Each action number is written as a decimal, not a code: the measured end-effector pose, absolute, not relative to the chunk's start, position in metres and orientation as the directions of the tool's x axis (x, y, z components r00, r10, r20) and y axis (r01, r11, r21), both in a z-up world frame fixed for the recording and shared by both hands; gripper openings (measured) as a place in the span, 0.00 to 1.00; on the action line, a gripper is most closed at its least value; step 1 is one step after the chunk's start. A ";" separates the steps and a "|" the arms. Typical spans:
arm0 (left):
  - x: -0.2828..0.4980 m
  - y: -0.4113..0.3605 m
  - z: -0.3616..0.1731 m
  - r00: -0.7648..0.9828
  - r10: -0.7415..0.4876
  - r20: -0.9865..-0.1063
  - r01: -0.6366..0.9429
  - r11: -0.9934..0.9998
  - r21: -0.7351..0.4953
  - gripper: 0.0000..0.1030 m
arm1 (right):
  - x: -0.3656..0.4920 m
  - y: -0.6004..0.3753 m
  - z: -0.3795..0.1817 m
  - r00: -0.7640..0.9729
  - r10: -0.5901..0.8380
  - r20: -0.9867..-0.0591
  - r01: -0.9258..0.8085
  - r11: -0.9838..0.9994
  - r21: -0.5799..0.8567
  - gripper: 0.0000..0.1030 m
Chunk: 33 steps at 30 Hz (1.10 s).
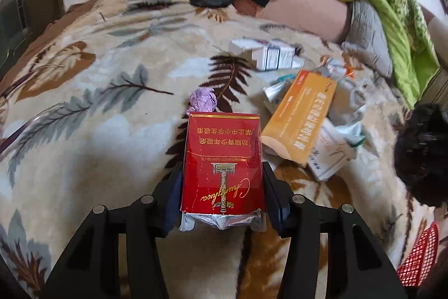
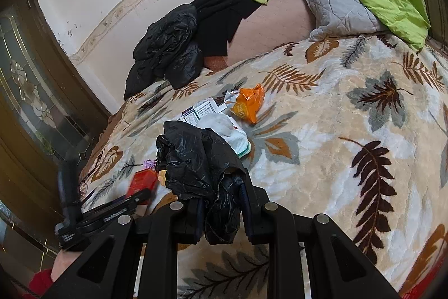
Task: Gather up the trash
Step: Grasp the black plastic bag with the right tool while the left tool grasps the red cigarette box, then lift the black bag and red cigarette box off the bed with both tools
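Red rectangular cardboard cigarette pack (image 1: 222,163): pinched in left hand-held gripper (image 1: 222,203), long axis pointing fwd, above bed. Crumpled black plastic trash bag (image 2: 200,161): clamped in right hand-held gripper (image 2: 221,210), lying to pack's right, near.

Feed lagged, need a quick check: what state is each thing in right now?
Left gripper: shut on cigarette pack.
Cigarette pack: held, torn open.
Right gripper: shut on black bag.
Black bag: held, crumpled.
Orange wrapper: loose on blanket.
Yellow box: lying flat.
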<state>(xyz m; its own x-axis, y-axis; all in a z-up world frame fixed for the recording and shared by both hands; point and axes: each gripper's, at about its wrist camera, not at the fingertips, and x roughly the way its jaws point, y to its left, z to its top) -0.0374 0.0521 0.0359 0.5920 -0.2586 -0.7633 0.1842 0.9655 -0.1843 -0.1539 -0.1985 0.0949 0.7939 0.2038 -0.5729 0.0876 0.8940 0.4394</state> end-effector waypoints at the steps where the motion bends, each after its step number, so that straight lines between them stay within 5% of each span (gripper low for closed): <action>1: -0.045 0.053 0.042 0.608 -0.261 -0.750 0.184 0.965 -0.187 0.49 | -0.155 -0.197 0.095 0.795 0.202 -0.572 0.086 0.896 0.436 0.23; 14: -0.127 0.024 0.081 0.773 -0.186 -0.607 0.205 0.978 -0.038 0.50 | -0.159 -0.186 0.097 0.796 0.178 -0.579 0.073 0.921 0.383 0.23; 33: -0.128 0.013 0.083 0.825 -0.114 -0.554 0.191 0.978 0.083 0.50 | -0.157 -0.189 0.095 0.791 0.163 -0.589 0.089 0.923 0.375 0.23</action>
